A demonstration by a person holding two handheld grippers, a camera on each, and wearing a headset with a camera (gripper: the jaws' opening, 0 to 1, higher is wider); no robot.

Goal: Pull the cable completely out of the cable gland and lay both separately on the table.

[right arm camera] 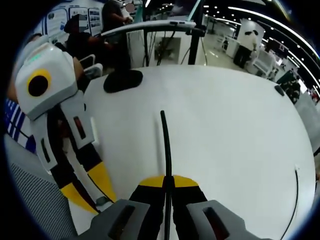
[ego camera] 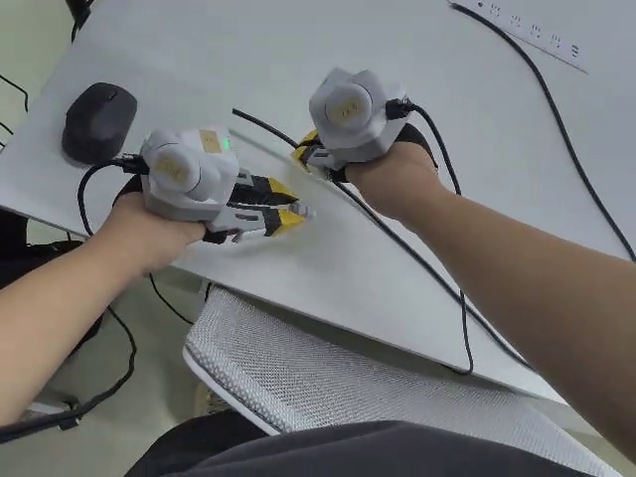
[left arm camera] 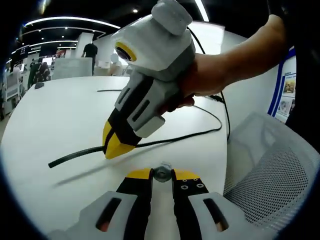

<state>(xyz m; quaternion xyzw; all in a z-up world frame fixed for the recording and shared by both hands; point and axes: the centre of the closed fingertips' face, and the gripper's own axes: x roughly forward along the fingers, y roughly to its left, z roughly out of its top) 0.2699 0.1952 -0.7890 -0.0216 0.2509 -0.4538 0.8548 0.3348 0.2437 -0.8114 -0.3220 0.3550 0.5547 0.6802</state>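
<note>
A thin black cable lies across the white table. My right gripper is shut on it, and a short free end sticks out ahead of the jaws. In the left gripper view that gripper pinches the cable just above the tabletop. My left gripper is shut on a small silvery cable gland, which sits apart from the cable. In the head view the left gripper hovers near the table's front edge, close below the right one. The gland shows at its yellow tips.
A black computer mouse rests at the table's far left. A white power strip lies at the back right, with another black lead running from it. A white mesh chair stands under the front edge.
</note>
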